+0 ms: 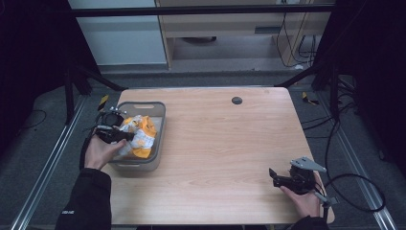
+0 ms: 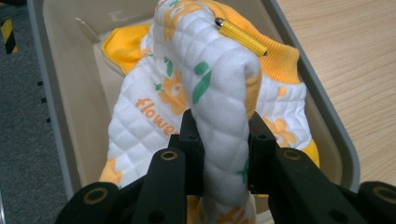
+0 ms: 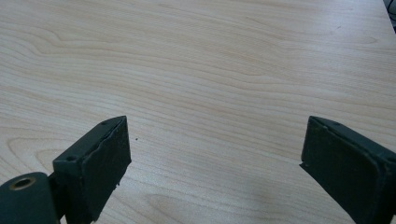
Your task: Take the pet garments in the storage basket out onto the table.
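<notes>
Grip made: your left gripper (image 2: 223, 140) clenches the quilted garment (image 2: 219, 88) | garment partly in grey bin (image 1: 160, 122), worktop's left edge | right gripper (image 3: 212, 158) released, idle | left: lift garment out.

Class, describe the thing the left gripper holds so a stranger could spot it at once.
Find the grey bin at the wooden table's left edge. Rising from it, pinched by the left gripper, is a quilted garment: white, with orange flowers, green leaves and yellow trim.
</notes>
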